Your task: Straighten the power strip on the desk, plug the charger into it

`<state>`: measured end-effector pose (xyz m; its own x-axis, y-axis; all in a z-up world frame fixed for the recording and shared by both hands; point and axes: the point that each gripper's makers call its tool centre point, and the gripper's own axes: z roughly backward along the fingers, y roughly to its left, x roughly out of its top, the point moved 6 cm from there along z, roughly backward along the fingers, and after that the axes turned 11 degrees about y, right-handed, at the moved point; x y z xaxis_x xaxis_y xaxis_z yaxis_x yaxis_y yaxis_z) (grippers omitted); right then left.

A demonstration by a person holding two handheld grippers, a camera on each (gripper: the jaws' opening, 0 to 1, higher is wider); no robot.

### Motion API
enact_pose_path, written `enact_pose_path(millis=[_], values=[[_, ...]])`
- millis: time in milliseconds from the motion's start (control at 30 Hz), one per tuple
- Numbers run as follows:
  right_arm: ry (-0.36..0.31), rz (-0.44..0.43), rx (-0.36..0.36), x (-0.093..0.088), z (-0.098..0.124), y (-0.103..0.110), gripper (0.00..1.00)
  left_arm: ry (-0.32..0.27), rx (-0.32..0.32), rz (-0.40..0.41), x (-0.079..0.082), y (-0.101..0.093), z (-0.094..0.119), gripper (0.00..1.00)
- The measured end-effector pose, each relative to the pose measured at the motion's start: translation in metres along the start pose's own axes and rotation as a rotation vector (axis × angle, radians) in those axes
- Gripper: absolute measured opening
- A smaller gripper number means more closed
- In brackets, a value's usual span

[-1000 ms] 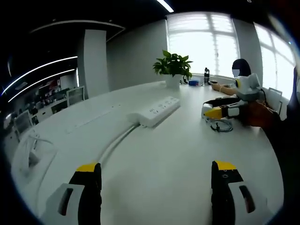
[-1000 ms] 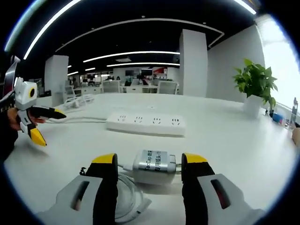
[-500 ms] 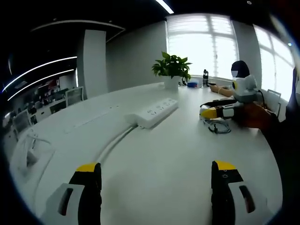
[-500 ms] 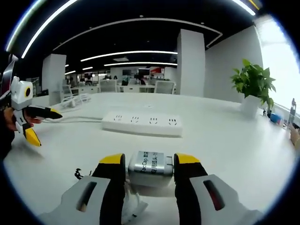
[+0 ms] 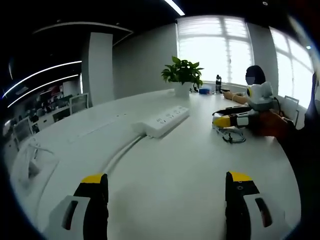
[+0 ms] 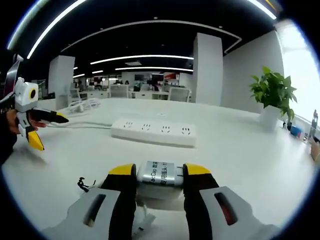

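Observation:
A white power strip (image 6: 154, 131) lies across the white desk (image 6: 240, 150), its cord (image 5: 122, 152) trailing off one end; in the left gripper view the strip (image 5: 161, 121) sits ahead at mid distance. My right gripper (image 6: 154, 172) is shut on a silver charger block (image 6: 158, 174), held just above the desk in front of the strip, its cable (image 6: 86, 184) trailing to the left. My left gripper (image 5: 166, 187) stands open over bare desk. The right gripper (image 5: 231, 119) shows from the left gripper view, and the left gripper (image 6: 34, 129) from the right gripper view.
A potted plant (image 5: 183, 75) stands beyond the strip, with a bottle (image 5: 218, 82) near it. A seated person (image 5: 255, 80) is at the far side by the windows. A white stand (image 5: 30, 160) sits at the desk's left. Office chairs (image 6: 120, 92) fill the background.
My right gripper has shut on the charger and lifted it slightly off the desk. The left gripper has barely moved.

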<state>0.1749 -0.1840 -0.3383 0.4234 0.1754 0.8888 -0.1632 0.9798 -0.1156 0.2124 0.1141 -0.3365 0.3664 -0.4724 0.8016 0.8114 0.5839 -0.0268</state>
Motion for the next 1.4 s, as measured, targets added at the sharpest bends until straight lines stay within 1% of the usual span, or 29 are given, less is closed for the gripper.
enact_pose_path(millis=[367, 433, 567, 700, 833, 1000, 1400], values=[[-0.024, 0.063, 0.096, 0.000, -0.003, -0.007, 0.36, 0.011, 0.009, -0.005, -0.002, 0.000, -0.002, 0.99], [-0.028, 0.093, 0.111, 0.000, -0.003, -0.007, 0.36, 0.012, 0.011, -0.006, -0.002, 0.000, -0.002, 0.99], [-0.032, 0.110, 0.142, -0.001, -0.003, -0.009, 0.35, 0.021, 0.010, -0.014, -0.003, -0.003, -0.004, 0.99], [-0.041, 0.158, 0.193, 0.000, -0.004, -0.011, 0.35, 0.028, 0.019, -0.024, -0.004, -0.003, -0.004, 0.99], [-0.046, 0.196, 0.226, -0.001, -0.003, -0.010, 0.36, 0.018, 0.020, -0.012, -0.003, -0.001, -0.002, 0.99], [-0.062, 0.246, 0.300, 0.000, -0.004, -0.012, 0.36, 0.023, 0.021, -0.014, -0.004, -0.001, -0.003, 0.99], [-0.080, 0.323, 0.460, 0.003, -0.009, -0.015, 0.36, 0.023, 0.032, -0.011, -0.004, -0.002, 0.004, 0.99]])
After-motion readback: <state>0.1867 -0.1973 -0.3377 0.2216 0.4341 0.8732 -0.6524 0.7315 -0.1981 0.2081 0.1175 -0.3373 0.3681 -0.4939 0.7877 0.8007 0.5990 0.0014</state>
